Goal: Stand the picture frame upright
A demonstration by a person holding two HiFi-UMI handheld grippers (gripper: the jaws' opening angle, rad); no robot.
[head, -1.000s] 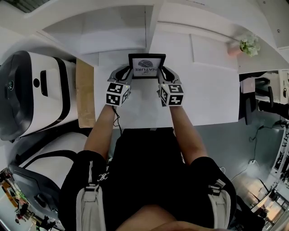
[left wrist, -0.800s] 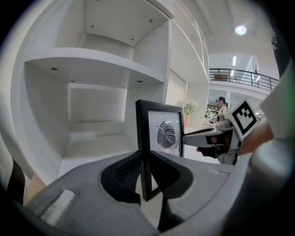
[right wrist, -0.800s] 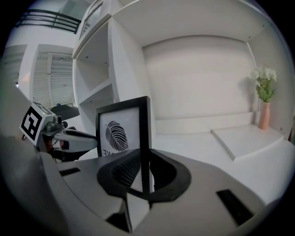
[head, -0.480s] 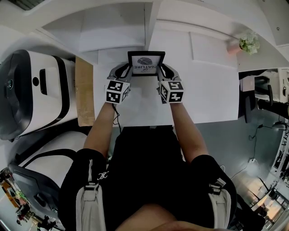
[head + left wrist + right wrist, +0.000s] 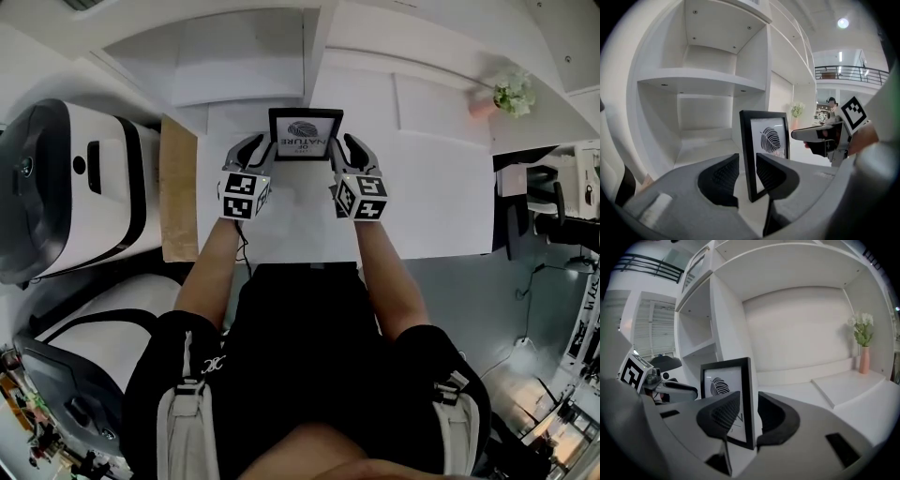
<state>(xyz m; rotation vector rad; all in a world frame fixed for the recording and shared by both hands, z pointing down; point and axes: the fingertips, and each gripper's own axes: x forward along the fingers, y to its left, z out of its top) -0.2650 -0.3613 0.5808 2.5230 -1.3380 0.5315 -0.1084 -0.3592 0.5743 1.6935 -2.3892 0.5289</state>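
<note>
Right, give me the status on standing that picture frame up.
Done: the picture frame stands upright on the white desk. In hand: the left gripper and right gripper each straddle a side edge. Their jaws have just been opening, and gaps show beside the frame. Left: draw both grippers back clear and confirm it stands unaided.

The picture frame (image 5: pixel 306 133) stood upright on the worktop (image 5: pixel 431 187), blocking the way straight back. The left gripper (image 5: pixel 261 148) and right gripper (image 5: pixel 347 148) flanked it, jaws just opening, fingers (image 5: pixel 723 174) loose around its side edges. Close behind rose the shelf divider (image 5: pixel 312 66). To the right the worktop lay open up to the flower vase (image 5: pixel 514 94). A brown board (image 5: pixel 176 187) bordered the left.
</note>
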